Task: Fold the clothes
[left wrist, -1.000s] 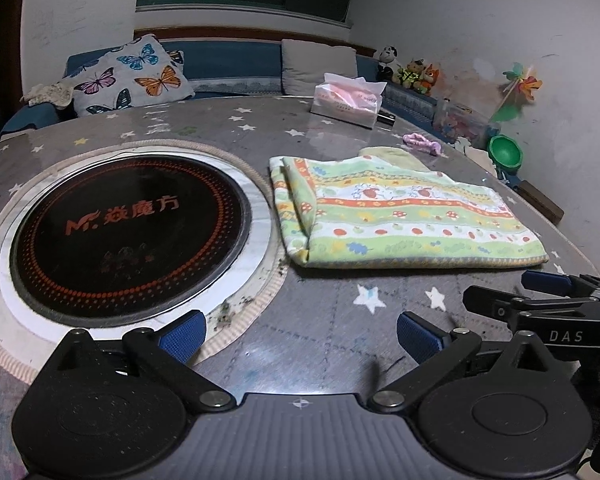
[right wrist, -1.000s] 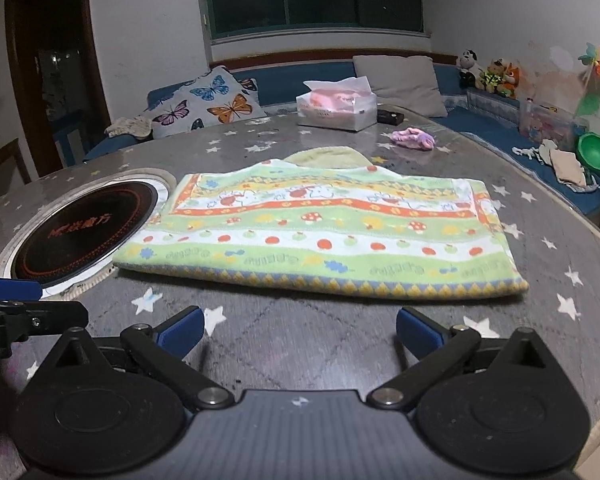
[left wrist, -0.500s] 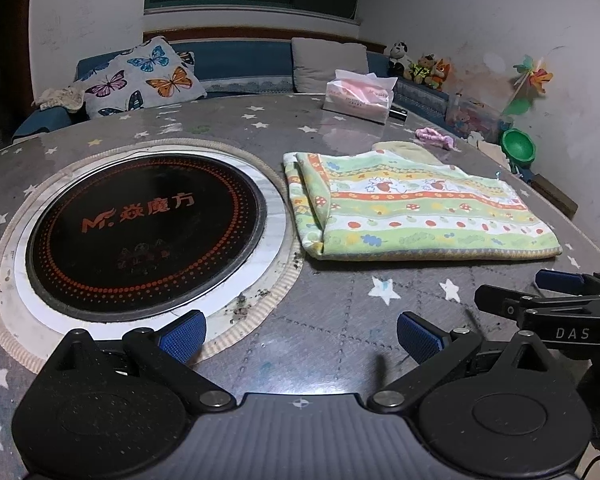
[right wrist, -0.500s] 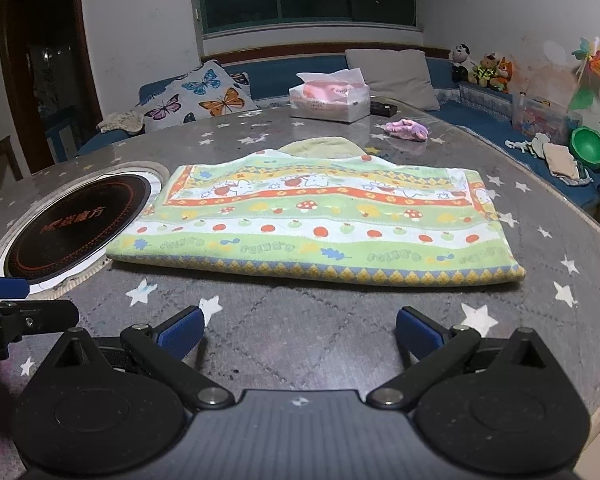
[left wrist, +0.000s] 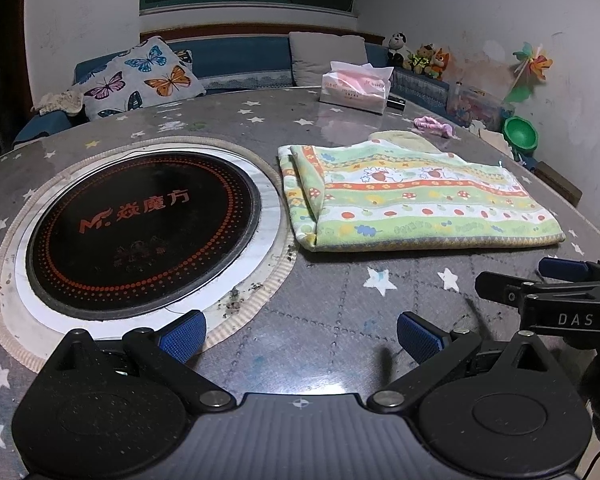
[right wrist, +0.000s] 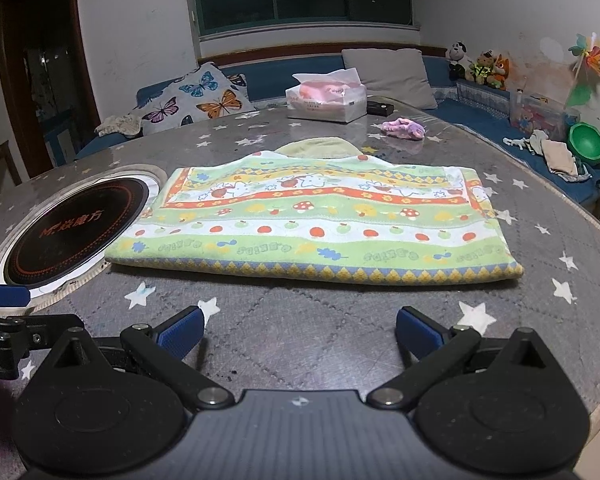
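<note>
A green, yellow and orange patterned garment (left wrist: 416, 200) lies folded flat in a rectangle on the round grey star-print table (left wrist: 340, 320); it also shows in the right wrist view (right wrist: 320, 224). A pale yellow cloth (right wrist: 320, 147) peeks out behind it. My left gripper (left wrist: 300, 338) is open and empty, held back from the garment's near left corner. My right gripper (right wrist: 298, 332) is open and empty, a little short of the garment's front edge. The right gripper's side shows at the right of the left wrist view (left wrist: 548, 292).
A round black induction plate (left wrist: 140, 232) is set in the table left of the garment. A tissue box (right wrist: 328, 100) and a small pink cloth (right wrist: 404, 128) lie at the far side. A sofa with a butterfly cushion (left wrist: 140, 80) stands behind; a green bowl (right wrist: 588, 144) sits right.
Both grippers have drawn back and risen slightly from the garment, staying open. The garment has not moved.
</note>
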`<state>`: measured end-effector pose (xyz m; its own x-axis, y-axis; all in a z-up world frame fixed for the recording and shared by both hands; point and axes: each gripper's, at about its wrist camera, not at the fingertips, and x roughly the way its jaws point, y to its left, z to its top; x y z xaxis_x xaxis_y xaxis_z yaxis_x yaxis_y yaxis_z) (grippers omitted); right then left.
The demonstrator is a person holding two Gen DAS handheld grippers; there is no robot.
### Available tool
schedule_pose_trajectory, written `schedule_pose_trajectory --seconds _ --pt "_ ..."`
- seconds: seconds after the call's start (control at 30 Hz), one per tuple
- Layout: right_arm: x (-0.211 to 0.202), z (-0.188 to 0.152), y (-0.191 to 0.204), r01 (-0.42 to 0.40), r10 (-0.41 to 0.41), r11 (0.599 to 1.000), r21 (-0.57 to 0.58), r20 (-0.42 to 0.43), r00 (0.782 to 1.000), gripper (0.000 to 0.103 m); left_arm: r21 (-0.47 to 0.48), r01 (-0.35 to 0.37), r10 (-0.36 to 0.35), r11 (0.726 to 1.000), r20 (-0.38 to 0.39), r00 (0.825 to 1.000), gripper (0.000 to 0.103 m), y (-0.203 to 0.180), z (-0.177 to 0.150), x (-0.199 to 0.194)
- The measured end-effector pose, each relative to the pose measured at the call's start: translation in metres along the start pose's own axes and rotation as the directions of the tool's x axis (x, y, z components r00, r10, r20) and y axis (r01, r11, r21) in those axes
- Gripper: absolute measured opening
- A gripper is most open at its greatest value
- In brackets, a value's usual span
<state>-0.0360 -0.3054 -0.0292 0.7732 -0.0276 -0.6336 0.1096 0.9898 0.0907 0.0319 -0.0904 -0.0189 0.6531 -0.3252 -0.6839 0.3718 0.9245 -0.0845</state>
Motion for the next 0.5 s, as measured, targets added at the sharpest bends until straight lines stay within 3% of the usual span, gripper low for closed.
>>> schedule_pose_trajectory --seconds 0.5 --pt "0.0012 -0.0001 0.0018 0.001 -0.001 1.000 -0.001 -0.003 1.000 0.103 0.018 -0.019 0.020 1.000 -0.011 1.000 0.103 -0.0019 -0.0010 0.0008"
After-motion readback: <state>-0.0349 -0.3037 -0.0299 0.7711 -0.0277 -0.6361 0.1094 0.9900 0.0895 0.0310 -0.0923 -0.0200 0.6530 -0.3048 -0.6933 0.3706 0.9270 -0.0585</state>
